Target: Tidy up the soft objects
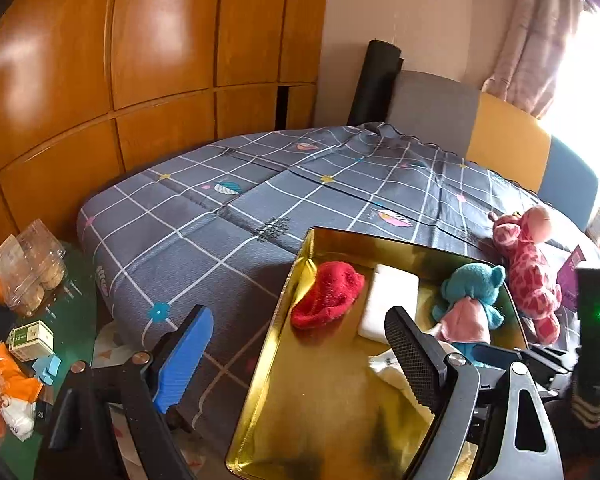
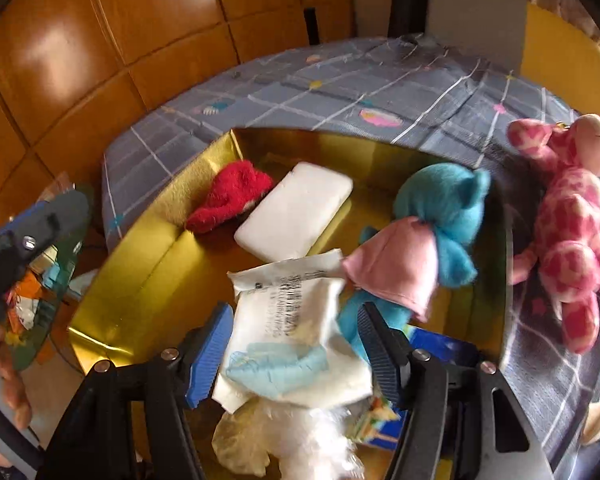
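Note:
A gold box (image 1: pixel 284 320) lies on the bed; it also shows in the right wrist view (image 2: pixel 140 264). Inside are a red soft piece (image 1: pixel 326 296) (image 2: pixel 228 200), a white pad (image 1: pixel 390 300) (image 2: pixel 296 210) and a teal plush with a pink dress (image 1: pixel 470 304) (image 2: pixel 432 236). A pink giraffe plush (image 1: pixel 530 268) (image 2: pixel 572 232) lies on the bed right of the box. My right gripper (image 2: pixel 296 344) is over the box with a white packaged item (image 2: pixel 296 340) between its jaws; contact with the pads is unclear. My left gripper (image 1: pixel 300 356) is open and empty at the box's left wall.
The bed (image 1: pixel 228 208) has a grey checked cover. Wooden wardrobe doors (image 1: pixel 100 60) stand behind. A green side table (image 1: pixel 76 292) at the left holds a clear container (image 1: pixel 32 268), small boxes and packets. A blue printed box (image 2: pixel 432 352) lies under the right gripper.

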`<state>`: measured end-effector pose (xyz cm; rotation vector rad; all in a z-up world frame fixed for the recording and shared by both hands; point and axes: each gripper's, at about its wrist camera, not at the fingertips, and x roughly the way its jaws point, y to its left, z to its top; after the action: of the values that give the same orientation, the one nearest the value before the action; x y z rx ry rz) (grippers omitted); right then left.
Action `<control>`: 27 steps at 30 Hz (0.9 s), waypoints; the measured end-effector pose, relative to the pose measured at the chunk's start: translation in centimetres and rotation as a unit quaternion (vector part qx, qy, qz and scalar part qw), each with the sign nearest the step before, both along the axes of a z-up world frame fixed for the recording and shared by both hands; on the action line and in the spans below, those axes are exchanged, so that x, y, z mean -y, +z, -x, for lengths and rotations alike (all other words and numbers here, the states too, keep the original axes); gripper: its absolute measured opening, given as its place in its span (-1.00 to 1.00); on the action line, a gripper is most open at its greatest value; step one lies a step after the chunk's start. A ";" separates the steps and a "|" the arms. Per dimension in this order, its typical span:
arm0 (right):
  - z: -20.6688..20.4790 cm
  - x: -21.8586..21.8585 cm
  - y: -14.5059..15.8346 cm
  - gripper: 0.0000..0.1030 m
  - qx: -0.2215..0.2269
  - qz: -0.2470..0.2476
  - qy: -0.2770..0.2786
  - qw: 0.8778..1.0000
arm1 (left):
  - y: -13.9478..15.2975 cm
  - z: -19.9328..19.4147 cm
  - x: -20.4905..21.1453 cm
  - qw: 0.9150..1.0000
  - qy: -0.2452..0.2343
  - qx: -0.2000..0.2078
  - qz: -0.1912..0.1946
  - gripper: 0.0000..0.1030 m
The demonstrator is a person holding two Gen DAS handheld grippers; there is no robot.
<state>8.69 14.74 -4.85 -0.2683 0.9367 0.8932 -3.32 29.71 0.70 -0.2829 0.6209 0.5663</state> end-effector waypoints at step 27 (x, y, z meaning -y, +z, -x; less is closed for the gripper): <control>3.3 13.0 4.4 0.27 0.120 -0.016 -0.129 0.984 | 0.2 -1.3 8.3 0.992 -0.125 -0.009 -0.025 0.72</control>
<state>5.38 1.72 -0.49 -0.2155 0.7136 0.6217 -1.98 21.44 0.92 -0.1499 0.6474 0.3428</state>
